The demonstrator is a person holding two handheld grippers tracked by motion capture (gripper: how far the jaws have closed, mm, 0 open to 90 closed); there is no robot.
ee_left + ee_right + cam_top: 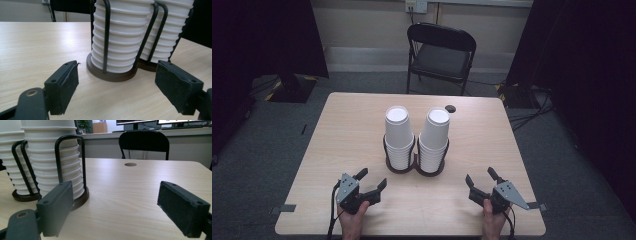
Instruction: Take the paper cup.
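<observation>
Two stacks of white paper cups, upside down, stand side by side in a dark wire holder (415, 167) at the table's middle: the left stack (398, 136) and the right stack (434, 139). My left gripper (372, 180) rests open near the front left of the table, short of the holder. The left gripper view has the left stack (120, 37) straight ahead between the wide-apart jaws. My right gripper (481, 178) sits open at the front right. Its view has the right stack (53, 157) ahead to the left. Neither gripper holds anything.
The wooden table (347, 130) has a round cable hole (450, 108) near its far edge. A black folding chair (439, 52) stands behind the table. Dark curtains hang on both sides, and cables lie on the grey floor to the right.
</observation>
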